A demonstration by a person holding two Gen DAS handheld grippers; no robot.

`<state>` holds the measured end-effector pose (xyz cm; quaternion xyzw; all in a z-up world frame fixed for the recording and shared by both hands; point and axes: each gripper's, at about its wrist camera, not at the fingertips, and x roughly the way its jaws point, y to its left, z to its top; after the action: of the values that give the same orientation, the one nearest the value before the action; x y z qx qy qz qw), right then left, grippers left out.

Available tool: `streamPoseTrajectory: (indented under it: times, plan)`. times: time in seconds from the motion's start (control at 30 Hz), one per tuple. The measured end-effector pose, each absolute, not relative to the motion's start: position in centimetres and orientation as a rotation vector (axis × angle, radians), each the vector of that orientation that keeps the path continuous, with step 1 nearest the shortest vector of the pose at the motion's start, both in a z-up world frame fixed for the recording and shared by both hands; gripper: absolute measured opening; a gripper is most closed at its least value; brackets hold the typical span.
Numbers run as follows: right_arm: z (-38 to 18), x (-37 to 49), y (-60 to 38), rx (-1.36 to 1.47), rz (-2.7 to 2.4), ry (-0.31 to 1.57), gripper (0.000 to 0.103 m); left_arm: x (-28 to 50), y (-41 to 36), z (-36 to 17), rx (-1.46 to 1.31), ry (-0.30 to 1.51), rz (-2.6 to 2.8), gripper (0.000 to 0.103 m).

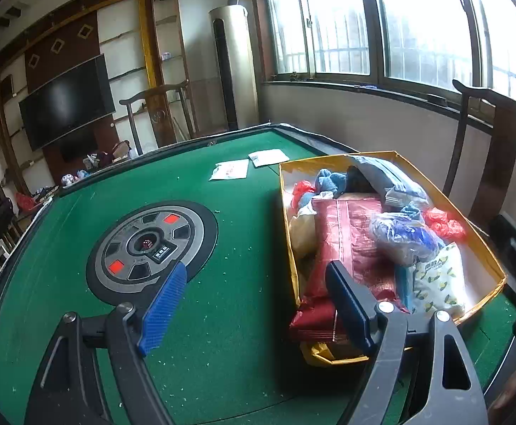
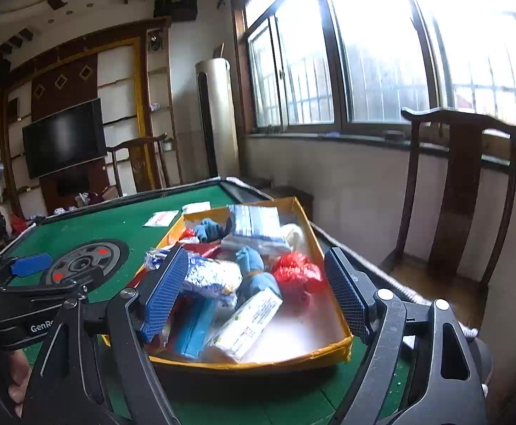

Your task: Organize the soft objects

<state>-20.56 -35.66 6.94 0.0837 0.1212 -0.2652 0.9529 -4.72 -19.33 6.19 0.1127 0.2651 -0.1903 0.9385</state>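
Observation:
A yellow cardboard box (image 1: 339, 157) sits on the right side of the green table (image 1: 222, 318). It is filled with soft items: a red woven bag (image 1: 350, 233), blue yarn in a clear bag (image 1: 403, 237), a red plastic bag (image 1: 446, 223) and a lemon-print packet (image 1: 438, 283). My left gripper (image 1: 258, 304) is open and empty over the felt, its right finger overlapping the box's near left corner. My right gripper (image 2: 256, 294) is open and empty in front of the box (image 2: 258, 363), framing a blue cloth (image 2: 258, 272), the red plastic bag (image 2: 295, 272) and a white packet (image 2: 247, 322).
Two flat white packets (image 1: 229, 170) (image 1: 268, 157) lie on the felt beyond the box. A round grey control panel (image 1: 151, 248) marks the table's middle. Dark wooden chairs (image 2: 463, 191) stand by the window wall. The left gripper's blue finger (image 2: 31, 265) shows at the left.

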Motion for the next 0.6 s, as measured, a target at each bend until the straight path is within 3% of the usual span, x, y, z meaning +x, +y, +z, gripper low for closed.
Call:
streamPoseTrajectory:
  times: [0.6]
  plan:
    - [7.3, -21.0, -34.0, 0.096, -0.575, 0.199, 0.080, -4.9, -19.3, 6.1, 0.237, 0.527, -0.373, 0.081]
